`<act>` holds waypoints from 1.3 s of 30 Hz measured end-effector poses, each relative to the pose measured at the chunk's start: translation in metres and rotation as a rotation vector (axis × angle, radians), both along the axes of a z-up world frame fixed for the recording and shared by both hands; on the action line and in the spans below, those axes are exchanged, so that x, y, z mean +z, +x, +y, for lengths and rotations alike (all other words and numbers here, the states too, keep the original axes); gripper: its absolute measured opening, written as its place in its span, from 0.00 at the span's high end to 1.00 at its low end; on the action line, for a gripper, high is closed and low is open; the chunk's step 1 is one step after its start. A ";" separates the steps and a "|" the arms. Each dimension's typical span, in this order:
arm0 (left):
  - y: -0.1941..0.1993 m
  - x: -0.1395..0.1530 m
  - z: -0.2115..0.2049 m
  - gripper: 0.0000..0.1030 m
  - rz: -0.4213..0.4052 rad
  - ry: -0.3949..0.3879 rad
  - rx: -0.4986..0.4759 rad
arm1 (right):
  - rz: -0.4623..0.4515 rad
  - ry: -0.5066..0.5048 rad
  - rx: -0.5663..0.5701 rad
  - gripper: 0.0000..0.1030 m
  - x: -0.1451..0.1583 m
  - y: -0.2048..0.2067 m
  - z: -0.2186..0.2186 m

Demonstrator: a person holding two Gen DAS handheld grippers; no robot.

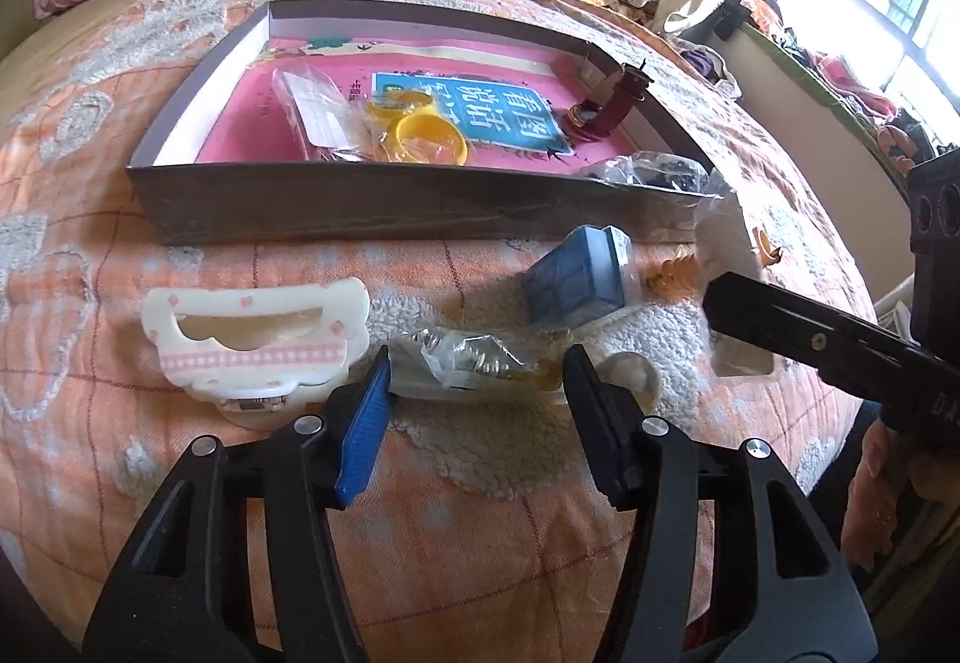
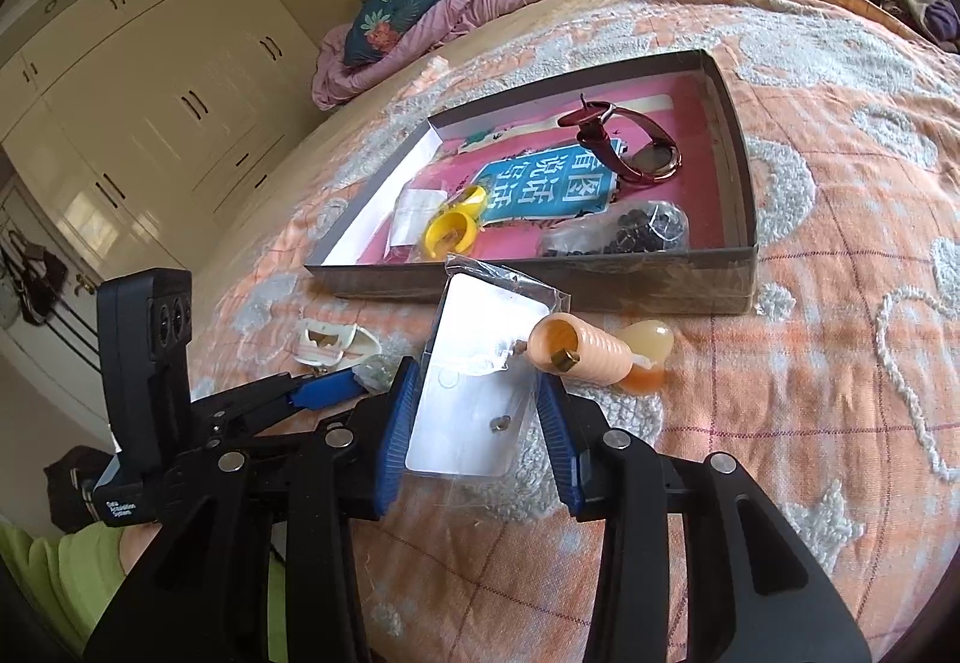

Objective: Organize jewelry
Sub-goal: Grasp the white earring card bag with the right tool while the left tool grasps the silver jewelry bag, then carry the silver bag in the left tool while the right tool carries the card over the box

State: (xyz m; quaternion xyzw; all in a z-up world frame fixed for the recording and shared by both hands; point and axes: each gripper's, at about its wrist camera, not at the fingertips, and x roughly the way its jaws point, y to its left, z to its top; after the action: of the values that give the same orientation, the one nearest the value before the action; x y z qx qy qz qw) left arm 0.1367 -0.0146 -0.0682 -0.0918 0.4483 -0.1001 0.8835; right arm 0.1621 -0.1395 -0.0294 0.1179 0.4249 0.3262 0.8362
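A shallow grey box (image 1: 360,204) with a pink lining lies on the bed; it also shows in the right wrist view (image 2: 600,276). In it are yellow rings (image 1: 420,135), a dark red watch (image 1: 606,111) and a bag of dark beads (image 2: 624,231). My left gripper (image 1: 477,372) is open around a clear bag of jewelry (image 1: 474,360) on the blanket. My right gripper (image 2: 474,411) is shut on a clear bag with a white card and small earrings (image 2: 474,393), held above the blanket in front of the box.
A white and pink hair clip (image 1: 252,345) lies left of the left gripper. A blue box (image 1: 579,279) sits in front of the grey box. An orange ribbed hair clip (image 2: 594,354) lies by the right gripper. Bedding and clothes are piled at the back.
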 end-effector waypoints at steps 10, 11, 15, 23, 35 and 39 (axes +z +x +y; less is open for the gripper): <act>-0.015 0.009 0.009 0.57 -0.011 -0.031 0.003 | -0.026 -0.001 0.004 0.63 0.007 -0.005 -0.002; -0.018 0.010 0.010 0.57 -0.013 -0.033 0.005 | -0.029 -0.002 0.006 0.63 0.008 -0.007 -0.001; -0.027 0.018 0.018 0.57 -0.030 -0.039 0.023 | -0.041 -0.004 0.021 0.63 0.011 -0.011 0.002; -0.038 0.043 0.038 0.57 -0.093 -0.039 0.083 | -0.074 -0.013 0.055 0.63 0.020 -0.019 0.012; -0.034 0.063 0.063 0.57 -0.143 -0.046 0.148 | -0.140 -0.027 0.051 0.63 0.036 -0.021 0.015; -0.029 0.068 0.066 0.57 -0.157 -0.047 0.154 | -0.160 -0.033 0.033 0.63 0.041 -0.017 0.012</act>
State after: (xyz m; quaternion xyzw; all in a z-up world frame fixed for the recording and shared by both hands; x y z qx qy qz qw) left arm 0.1073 0.0516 0.0002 -0.1383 0.3671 -0.0492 0.9185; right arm 0.1452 -0.1279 0.0113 0.0707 0.3639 0.3411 0.8639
